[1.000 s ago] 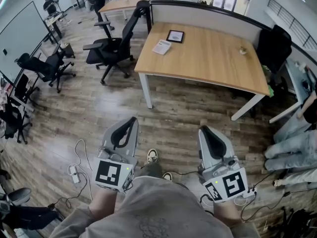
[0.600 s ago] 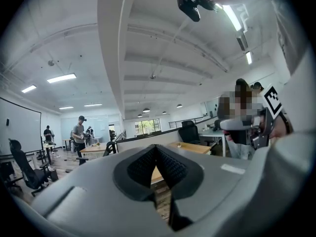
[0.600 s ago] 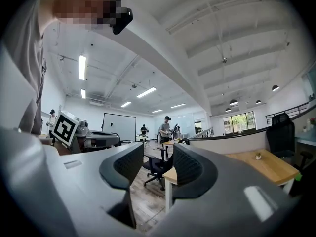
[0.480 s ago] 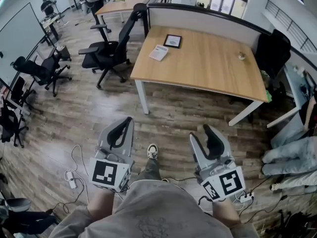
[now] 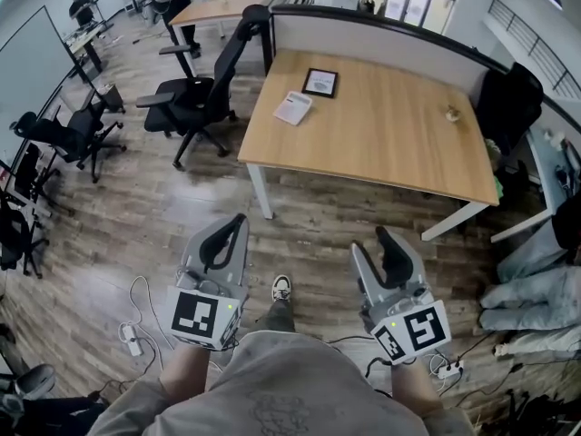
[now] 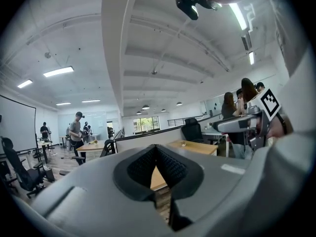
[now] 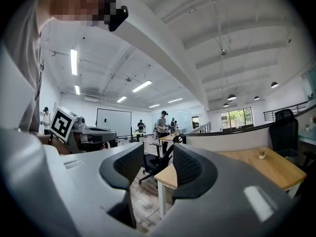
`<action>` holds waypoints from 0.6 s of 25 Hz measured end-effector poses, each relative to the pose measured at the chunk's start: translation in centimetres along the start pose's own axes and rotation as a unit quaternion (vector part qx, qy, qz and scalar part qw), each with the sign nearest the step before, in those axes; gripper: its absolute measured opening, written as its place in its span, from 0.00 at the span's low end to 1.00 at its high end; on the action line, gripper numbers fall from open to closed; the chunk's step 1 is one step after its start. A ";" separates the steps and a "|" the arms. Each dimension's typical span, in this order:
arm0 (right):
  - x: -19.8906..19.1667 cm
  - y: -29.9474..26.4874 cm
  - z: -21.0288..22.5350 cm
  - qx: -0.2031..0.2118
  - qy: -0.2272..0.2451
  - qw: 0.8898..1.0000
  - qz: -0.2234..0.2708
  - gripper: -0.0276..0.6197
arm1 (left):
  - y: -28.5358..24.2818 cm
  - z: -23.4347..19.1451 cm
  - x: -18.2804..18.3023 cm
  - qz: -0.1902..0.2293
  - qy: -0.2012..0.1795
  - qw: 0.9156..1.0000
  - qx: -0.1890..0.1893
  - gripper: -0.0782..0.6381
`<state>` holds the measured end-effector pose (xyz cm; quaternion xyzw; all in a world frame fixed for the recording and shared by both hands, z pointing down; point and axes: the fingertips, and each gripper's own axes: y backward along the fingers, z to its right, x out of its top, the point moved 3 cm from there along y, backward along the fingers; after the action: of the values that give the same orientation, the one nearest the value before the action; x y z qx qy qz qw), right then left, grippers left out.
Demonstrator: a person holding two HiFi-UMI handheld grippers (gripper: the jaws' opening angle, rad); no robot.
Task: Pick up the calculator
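Note:
A wooden table (image 5: 381, 130) stands ahead of me on the wood floor. Near its far left corner lies a pale flat rectangular thing (image 5: 293, 108), which may be the calculator; print on it is too small to read. Beside it sits a black-framed flat item (image 5: 320, 83). My left gripper (image 5: 228, 232) is held low in front of me, well short of the table, its jaws shut on nothing (image 6: 157, 149). My right gripper (image 5: 375, 242) is level with it, open and empty (image 7: 158, 154). Both point toward the table.
A black office chair (image 5: 195, 98) stands at the table's left corner, with more chairs (image 5: 68, 134) further left. A grey partition (image 5: 381, 34) backs the table. A small object (image 5: 451, 113) sits at its right. A power strip (image 5: 128, 336) and cables lie on the floor. People's legs (image 5: 536, 284) show at right.
The right gripper's jaws, shut a second ago, now stand open. Both grippers have moved forward with me and the table sits a little nearer. The left gripper stays shut.

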<state>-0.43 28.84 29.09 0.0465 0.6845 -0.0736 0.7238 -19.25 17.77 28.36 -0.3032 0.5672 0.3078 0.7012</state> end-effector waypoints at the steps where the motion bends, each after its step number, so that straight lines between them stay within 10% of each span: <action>1: 0.0 -1.2 0.5 0.000 -0.002 1.000 -0.003 0.30 | -0.9 -0.9 -0.1 -0.002 0.001 1.000 -0.001 0.11; 15: 0.6 -17.9 4.2 -0.015 -0.009 1.000 -0.025 0.30 | -11.6 -13.2 -1.2 -0.032 0.023 0.999 -0.018 0.11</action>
<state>0.71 10.51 29.35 0.0176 0.6797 -0.0817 0.7287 -18.49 0.17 28.19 -0.3411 0.5671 0.2882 0.6921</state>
